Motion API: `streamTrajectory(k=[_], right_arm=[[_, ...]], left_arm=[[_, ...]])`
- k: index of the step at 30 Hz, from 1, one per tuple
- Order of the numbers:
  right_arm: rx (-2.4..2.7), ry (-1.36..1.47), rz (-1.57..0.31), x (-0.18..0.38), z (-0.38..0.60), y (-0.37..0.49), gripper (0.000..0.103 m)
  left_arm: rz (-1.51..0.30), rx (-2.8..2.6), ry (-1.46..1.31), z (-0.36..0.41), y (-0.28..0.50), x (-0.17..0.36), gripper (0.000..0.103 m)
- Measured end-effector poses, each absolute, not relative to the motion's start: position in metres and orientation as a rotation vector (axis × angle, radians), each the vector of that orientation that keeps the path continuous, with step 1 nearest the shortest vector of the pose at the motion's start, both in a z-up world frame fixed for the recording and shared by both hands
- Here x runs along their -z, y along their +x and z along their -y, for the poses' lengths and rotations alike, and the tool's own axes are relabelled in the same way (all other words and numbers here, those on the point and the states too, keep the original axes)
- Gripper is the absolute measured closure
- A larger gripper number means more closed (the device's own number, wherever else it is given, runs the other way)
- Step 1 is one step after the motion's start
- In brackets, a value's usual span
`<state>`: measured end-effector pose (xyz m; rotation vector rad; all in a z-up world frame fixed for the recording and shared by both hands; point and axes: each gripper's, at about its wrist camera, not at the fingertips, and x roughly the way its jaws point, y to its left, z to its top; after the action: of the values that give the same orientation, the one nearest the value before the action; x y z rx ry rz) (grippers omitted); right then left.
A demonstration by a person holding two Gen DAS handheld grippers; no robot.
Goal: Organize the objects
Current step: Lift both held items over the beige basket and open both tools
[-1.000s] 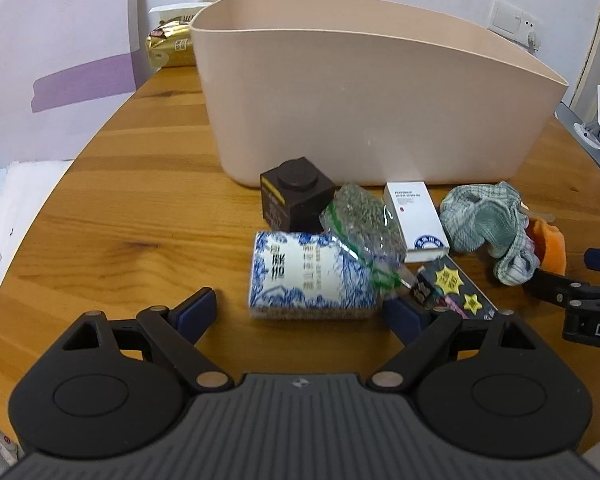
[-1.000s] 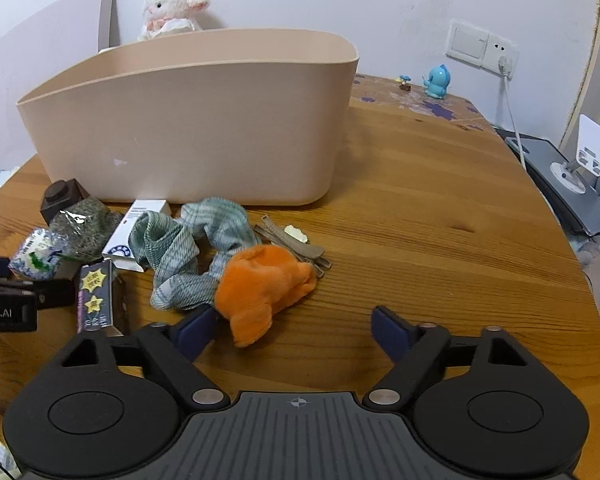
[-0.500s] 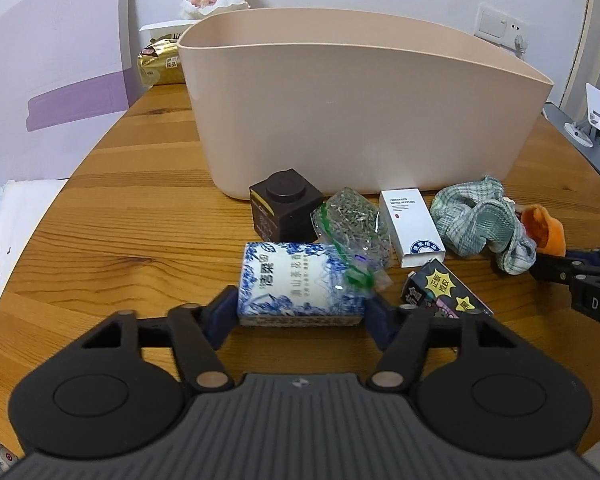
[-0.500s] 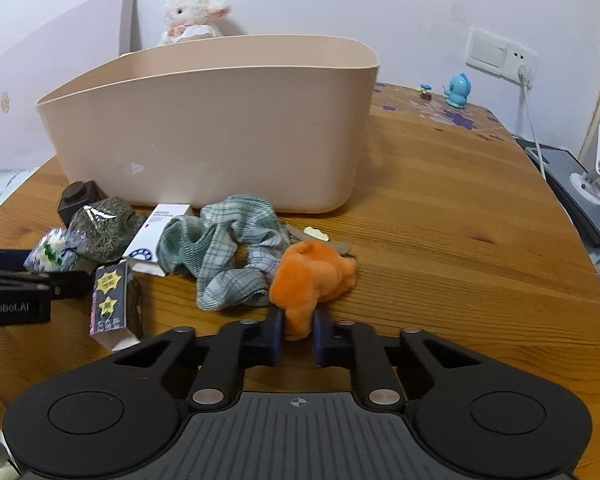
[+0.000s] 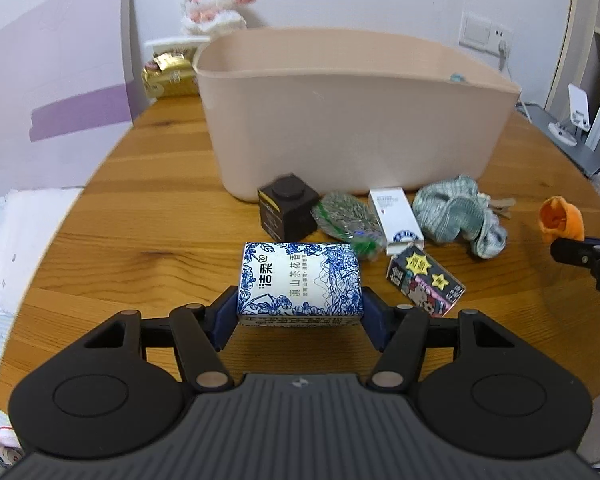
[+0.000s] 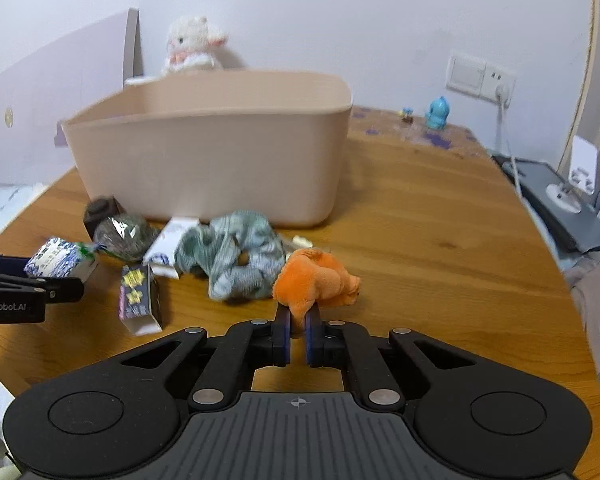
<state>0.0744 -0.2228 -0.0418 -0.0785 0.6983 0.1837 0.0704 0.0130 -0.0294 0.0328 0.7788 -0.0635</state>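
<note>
Wooden table [image 5: 140, 216] ahead of you carries the beige bin [image 5: 352, 120], dead ahead of both loads. Your left gripper [image 5: 300, 316] clamps the blue-patterned tissue pack [image 5: 300, 280] across its long axis; your right gripper [image 6: 298, 320] pinches the orange plush [image 6: 316, 280], probably lifted.

Bin [image 5: 352, 128] at back of worktop [image 5: 140, 208]. In front of it, left to right: cube [image 5: 286, 212], bag [image 5: 346, 220], box [image 5: 396, 216], cloth [image 5: 456, 212]. Tissue pack [image 5: 300, 280] nearer, carton [image 5: 426, 280] to its right; plush sheep [image 5: 214, 4] behind bin
</note>
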Motion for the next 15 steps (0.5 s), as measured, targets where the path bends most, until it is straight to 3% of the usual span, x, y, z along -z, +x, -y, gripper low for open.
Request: streamTrajectory(k=[15], right_arm=[[-0.197,-0.065,-0.491,-0.029,0.219,0.084,0.096]], left_arm=[[-0.583,0.043,0.058,-0.027,0.070,-0.044,0.038]])
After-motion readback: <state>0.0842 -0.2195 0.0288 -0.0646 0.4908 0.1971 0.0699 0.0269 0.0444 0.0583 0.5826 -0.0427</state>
